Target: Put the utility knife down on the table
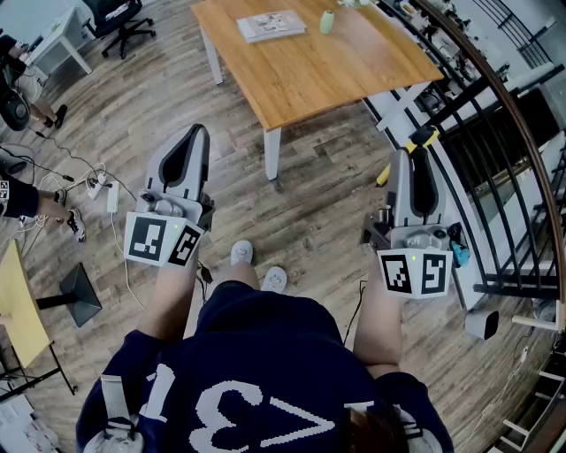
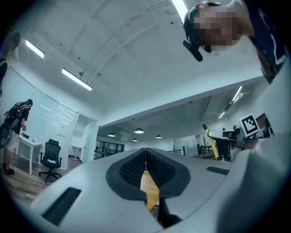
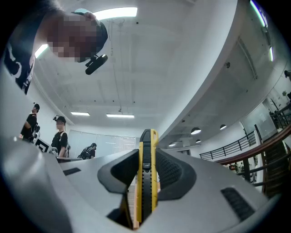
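Note:
A yellow and black utility knife (image 3: 147,182) stands upright between the jaws of my right gripper (image 3: 148,157), which is shut on it. In the head view its yellow ends (image 1: 424,137) stick out on both sides of the right gripper (image 1: 416,157), held over the wood floor to the right of the table. The wooden table (image 1: 301,75) lies ahead, between the two grippers and further away. My left gripper (image 1: 196,134) is level with the right one at the left. Its jaws (image 2: 145,152) are shut with nothing between them.
A booklet (image 1: 271,25) and a small pale green object (image 1: 326,21) lie at the table's far end. A black railing (image 1: 495,115) runs along the right. An office chair (image 1: 119,22) and floor cables with a power strip (image 1: 112,196) are at the left. People (image 3: 59,136) stand in the distance.

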`<action>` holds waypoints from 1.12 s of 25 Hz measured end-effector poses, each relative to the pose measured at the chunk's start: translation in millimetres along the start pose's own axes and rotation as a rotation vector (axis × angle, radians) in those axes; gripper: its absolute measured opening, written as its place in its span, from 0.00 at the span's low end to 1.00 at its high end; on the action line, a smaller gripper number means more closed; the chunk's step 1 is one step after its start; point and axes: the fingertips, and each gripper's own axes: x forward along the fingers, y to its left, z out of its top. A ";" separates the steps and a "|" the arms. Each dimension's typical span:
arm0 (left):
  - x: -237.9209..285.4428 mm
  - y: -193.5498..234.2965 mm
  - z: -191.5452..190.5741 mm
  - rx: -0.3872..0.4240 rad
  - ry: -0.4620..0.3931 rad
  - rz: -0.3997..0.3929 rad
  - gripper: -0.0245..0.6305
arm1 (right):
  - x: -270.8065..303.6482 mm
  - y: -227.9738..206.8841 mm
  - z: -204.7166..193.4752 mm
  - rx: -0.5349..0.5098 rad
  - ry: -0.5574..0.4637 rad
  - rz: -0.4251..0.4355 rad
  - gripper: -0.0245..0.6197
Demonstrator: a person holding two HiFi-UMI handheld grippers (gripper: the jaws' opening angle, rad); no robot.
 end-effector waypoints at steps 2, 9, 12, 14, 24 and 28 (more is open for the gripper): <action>1.6 -5.0 0.0 0.001 0.002 -0.002 0.06 | -1.6 -1.8 0.7 0.003 -0.001 0.000 0.23; 10.5 -18.9 0.3 0.006 0.010 -0.014 0.06 | -2.7 -11.6 2.0 0.056 0.009 0.007 0.23; 14.9 -16.6 -5.4 0.002 0.022 -0.010 0.06 | 1.9 -14.7 -0.8 0.058 0.013 0.008 0.23; 19.5 -13.1 -10.8 -0.002 0.028 -0.004 0.06 | 6.8 -16.9 -4.9 0.063 0.014 0.013 0.23; 91.2 25.8 -37.4 -0.020 0.023 0.006 0.06 | 74.8 -43.6 -33.0 0.057 0.033 0.035 0.23; 140.1 54.6 -47.1 -0.027 0.017 0.004 0.06 | 127.4 -60.0 -45.9 0.058 0.030 0.040 0.23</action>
